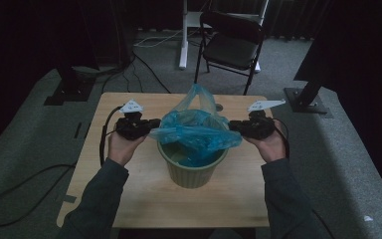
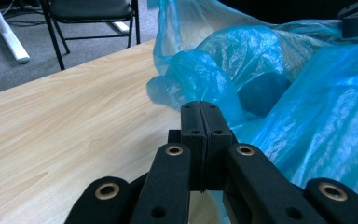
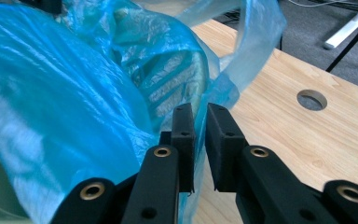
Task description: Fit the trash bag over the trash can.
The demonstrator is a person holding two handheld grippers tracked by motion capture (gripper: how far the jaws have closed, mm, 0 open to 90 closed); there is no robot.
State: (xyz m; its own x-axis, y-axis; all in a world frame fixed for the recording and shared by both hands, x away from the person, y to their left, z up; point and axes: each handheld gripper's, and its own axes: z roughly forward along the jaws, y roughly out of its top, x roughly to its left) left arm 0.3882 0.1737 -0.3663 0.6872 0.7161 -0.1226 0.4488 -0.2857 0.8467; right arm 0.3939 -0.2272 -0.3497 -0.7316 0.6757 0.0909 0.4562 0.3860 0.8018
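My left claw (image 2: 200,108) is pressed shut at the thin blue plastic bag (image 2: 279,70); I cannot tell if film is caught. My right claw (image 3: 198,112) stands slightly parted beside it. Light, soft and slippery, the bag drapes over the ribbed green bin (image 1: 191,172); pinch its rim. The pale wooden table (image 1: 129,194) leaves room all round, with a black folding chair (image 1: 234,42) beyond.

**Occluded and Cropped Areas**

The blue plastic bag (image 1: 195,130) covers most of the green bin (image 1: 193,172) opening at centre frame; bin contents cannot be determined. In the right gripper view, the bag runs off the left edge. The folding chair (image 1: 233,44) is cropped at top.
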